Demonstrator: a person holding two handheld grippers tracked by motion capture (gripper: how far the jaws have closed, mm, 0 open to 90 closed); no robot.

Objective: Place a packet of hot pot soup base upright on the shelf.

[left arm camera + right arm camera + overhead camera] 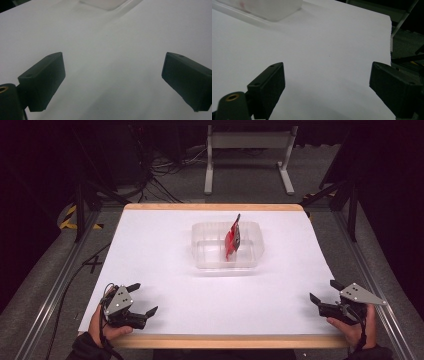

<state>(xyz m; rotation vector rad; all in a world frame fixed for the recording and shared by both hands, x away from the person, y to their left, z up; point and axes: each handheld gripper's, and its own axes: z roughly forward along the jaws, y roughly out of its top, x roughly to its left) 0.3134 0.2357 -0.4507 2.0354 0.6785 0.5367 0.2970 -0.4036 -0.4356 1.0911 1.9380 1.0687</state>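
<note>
A clear plastic container (250,261) sits in the middle of the white table. A red packet (232,239) stands tilted inside it, its top poking above the rim. My left gripper (142,299) rests near the table's front left corner, jaws wide apart with nothing between them; in its own view the left gripper (112,80) faces bare white table, with the container's edge (105,3) at the top. My right gripper (323,290) is near the front right corner, also open and empty. In the right gripper view, the right gripper (327,87) points at the table and the container's corner (274,10).
The white tabletop (165,250) has a wooden rim at front and back. Its right edge (390,37) lies close to my right gripper. Beyond the table are a grey floor, cables (160,175) and a white frame stand (247,150).
</note>
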